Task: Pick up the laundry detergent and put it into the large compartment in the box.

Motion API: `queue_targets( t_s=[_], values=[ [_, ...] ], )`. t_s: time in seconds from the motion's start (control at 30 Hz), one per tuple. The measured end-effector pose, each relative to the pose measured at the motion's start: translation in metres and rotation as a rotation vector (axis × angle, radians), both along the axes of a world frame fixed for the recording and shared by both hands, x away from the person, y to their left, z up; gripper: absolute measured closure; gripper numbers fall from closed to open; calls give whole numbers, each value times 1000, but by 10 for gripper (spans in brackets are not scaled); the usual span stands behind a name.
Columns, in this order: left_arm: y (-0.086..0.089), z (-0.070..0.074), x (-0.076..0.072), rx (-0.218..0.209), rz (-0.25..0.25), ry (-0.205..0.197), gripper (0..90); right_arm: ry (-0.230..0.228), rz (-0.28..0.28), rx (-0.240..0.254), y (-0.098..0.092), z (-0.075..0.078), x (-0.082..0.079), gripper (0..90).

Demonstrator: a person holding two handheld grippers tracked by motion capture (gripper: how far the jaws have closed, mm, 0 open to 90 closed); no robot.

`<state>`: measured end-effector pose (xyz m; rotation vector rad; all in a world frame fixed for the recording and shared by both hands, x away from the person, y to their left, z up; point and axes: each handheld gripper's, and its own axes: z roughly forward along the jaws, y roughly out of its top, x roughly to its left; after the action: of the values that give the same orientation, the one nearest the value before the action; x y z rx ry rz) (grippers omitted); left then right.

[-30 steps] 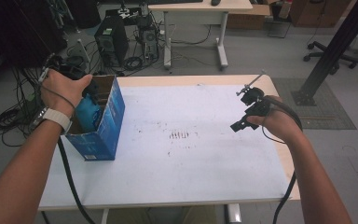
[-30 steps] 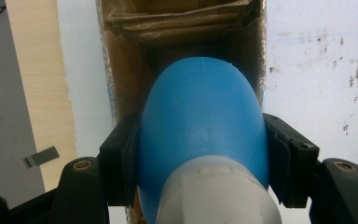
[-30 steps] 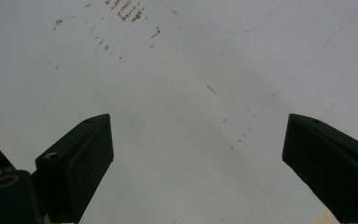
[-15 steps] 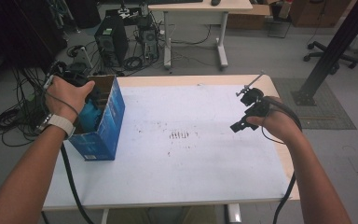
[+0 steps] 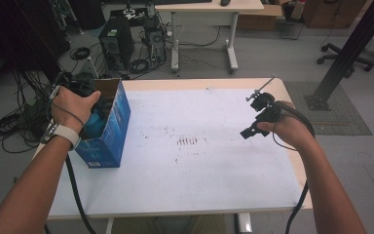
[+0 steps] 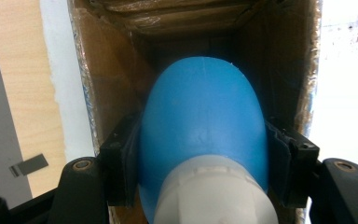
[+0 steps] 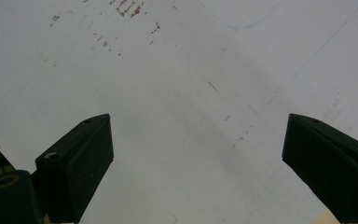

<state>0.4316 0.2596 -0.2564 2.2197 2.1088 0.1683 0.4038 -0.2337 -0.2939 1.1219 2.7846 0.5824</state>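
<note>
1. High view, bottom edge: both forearms come up from the person's side; a black cable trails down along the L arm, another cable hangs off the R arm.
2. L hand, pale watch strap on the wrist, sits over the open top of a blue cardboard box at the table's L edge. L gripper points down into the box.
3. L gripper view: L gripper jaws closed against both sides of a blue bottle w/ a white ribbed cap, cap end nearest the cam, rounded blue end deeper in. Bottle is inside the box, brown inner walls all round, not touching them as far as I can tell.
4. R hand holds the R gripper above the table's R part, well apart from the box. R gripper view: R gripper jaws spread wide, nothing between them, bare white top below.
5. Table: white sheet over a light wood top, wood showing at the far and R edges. Small brownish marks near mid-table; same sort of specks in the R gripper view.
6. Beyond the table, on the grey floor: black PC tower, tangles of cables at L, a second table w/ white legs, a dark slanted post at R, an office chair base just behind it.
</note>
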Motion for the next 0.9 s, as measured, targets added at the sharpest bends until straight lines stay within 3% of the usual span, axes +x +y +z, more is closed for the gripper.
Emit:
queue_targets(
  t_s=[0.57,0.9],
  values=[
    [4,-15,-1,3,-6,1,373,5,-3,-2,2,-1,0,88],
    [5,-16,-2,-3,-10,-9,373,5,4,-4,5,-2,0,88]
  ],
)
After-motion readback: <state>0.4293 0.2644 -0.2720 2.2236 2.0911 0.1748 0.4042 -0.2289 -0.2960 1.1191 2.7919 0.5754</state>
